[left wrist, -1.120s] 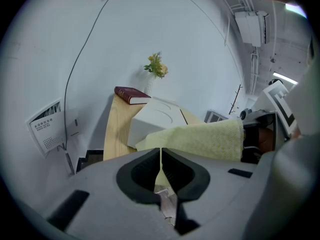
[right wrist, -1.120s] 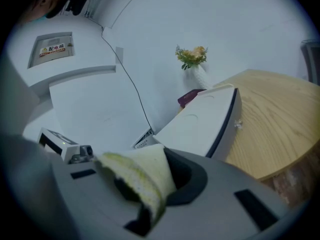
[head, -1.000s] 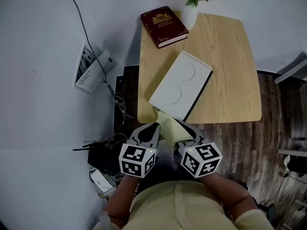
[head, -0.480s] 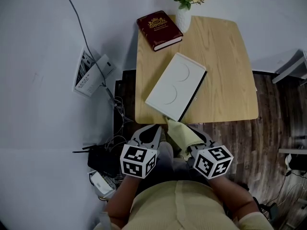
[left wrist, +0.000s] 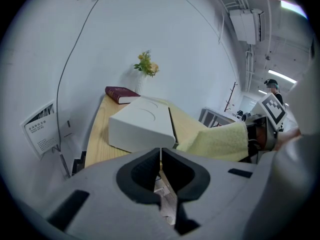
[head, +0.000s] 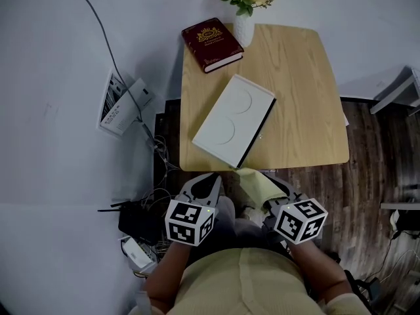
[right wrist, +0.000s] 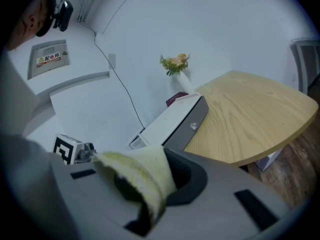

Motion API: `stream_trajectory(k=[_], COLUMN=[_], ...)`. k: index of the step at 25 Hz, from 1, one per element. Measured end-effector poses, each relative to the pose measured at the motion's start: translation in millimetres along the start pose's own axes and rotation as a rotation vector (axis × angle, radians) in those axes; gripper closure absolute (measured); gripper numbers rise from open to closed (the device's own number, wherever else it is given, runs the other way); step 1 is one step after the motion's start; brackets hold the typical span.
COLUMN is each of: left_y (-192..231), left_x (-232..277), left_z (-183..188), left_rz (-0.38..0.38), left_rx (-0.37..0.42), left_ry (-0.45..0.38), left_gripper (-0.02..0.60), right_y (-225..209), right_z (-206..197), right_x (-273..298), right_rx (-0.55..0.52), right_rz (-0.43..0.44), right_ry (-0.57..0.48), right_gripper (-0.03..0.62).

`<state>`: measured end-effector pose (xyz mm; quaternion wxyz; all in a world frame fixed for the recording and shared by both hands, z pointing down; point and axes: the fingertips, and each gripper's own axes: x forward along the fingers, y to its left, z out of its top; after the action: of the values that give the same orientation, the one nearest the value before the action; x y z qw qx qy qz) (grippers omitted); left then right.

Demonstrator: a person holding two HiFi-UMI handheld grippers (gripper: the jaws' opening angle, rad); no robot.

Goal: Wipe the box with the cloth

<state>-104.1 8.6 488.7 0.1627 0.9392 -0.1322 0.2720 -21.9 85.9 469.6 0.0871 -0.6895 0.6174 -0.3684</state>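
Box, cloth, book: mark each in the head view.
box (head: 233,120), head view, middle of its white lid.
cloth (head: 257,186), head view, its yellow folded middle.
book (head: 211,36), head view, middle of its red cover.

The box (head: 233,120) lies askew on the table (head: 302,90) by its left edge, one corner at the near edge. The book (head: 211,35) sits at the far left corner, the vase (head: 244,26) just right of it. Just before the near edge, the cloth (head: 256,184) sits in the right gripper (head: 272,192), with the left gripper (head: 205,184) to its left.
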Motion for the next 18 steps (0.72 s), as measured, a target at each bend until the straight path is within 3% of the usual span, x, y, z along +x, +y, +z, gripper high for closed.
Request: stream_trajectory(k=[4,11,18], left_y=[0,2,20], left_x=[2,-6,-2], left_z=[7,32,48], left_rz=[0.013,0.027,0.048], left_rx=[-0.002,0.032,0.04], left_ry=[-0.013,-0.052,-0.035], left_gripper=[0.555,0.555,0.555], right_y=[1,-13,-31], right_z=[13,44,81], right_x=[-14,-28,-23], right_rx=[0.074,0.026,0.02], right_rz=[0.035,0.012,-0.05], right_ry=[-0.029,-0.097,-0.17], right_gripper=[0.563,0.563,0.563])
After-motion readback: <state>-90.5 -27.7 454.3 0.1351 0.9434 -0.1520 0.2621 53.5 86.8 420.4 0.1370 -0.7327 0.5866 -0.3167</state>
